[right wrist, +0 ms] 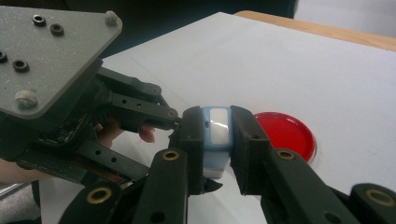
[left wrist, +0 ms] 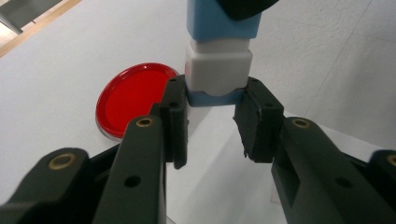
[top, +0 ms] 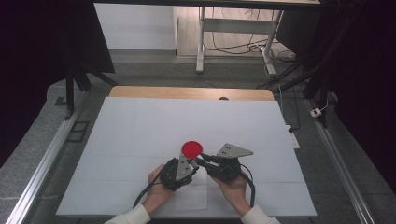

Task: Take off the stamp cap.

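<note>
High view: both claws meet near desk's front edge, by red lid (top: 192,149) | left claw (left wrist: 212,100) clamped on block's (left wrist: 218,70) blue end | right claw (right wrist: 217,135) clamped on other end | judged: gripped, separation left

A wooden table (top: 140,92) carries a white sheet (top: 140,135) with a red dish (top: 192,149) on it.

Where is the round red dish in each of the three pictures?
High view: the red dish lies on the white table cover, just beyond the two grippers' tips.
Left gripper view: red dish at middle left, partly behind one black jaw.
Right gripper view: red dish right of centre, behind the jaws.
Shared landmark: the blue-and-white block held beside it.
</note>
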`<state>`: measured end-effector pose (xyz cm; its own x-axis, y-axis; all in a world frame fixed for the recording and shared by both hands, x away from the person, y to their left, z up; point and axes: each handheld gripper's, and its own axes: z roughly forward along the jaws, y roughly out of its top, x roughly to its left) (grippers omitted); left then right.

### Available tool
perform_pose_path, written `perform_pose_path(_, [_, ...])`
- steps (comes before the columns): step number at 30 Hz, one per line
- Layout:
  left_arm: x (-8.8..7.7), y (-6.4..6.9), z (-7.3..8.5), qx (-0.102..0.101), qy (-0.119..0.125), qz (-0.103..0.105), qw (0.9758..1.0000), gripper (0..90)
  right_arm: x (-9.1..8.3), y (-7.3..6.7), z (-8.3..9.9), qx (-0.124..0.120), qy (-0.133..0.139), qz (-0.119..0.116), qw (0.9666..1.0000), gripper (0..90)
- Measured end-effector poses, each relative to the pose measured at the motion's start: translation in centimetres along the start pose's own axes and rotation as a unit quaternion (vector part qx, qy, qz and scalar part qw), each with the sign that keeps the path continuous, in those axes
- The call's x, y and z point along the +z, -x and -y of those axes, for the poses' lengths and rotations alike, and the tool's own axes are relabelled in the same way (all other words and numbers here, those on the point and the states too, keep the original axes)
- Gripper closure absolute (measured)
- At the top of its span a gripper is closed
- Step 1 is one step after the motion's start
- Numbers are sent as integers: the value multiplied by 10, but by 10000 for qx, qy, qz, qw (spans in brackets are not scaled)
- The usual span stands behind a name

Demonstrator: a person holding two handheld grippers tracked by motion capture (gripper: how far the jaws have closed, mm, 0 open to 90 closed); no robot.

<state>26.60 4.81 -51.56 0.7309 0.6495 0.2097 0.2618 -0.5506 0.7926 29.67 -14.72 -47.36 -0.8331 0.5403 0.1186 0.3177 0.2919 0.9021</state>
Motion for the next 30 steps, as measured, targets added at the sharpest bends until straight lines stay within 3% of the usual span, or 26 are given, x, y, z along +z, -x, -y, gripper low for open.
perform_pose_path(10, [0,0,0,-17,41,13,10000,654,0,-1,0,4,23,12,10000,749])
perform_pose_path(17, [0,1,0,156,-5,-70,9999,655,0,0,-1,-25,-28,-3,10000,749])
perform_pose_path(24, [1,-2,1,-8,-63,2,10000,655,-1,0,0,-11,29,4,10000,749])
perform_pose_path(26, [2,-4,4,-121,-85,28,9999,656,-3,-1,-2,-89,86,126,9998,750])
perform_pose_path(30, [2,-6,5,-169,-47,4,9998,656,-9,5,-4,32,186,159,9997,750])
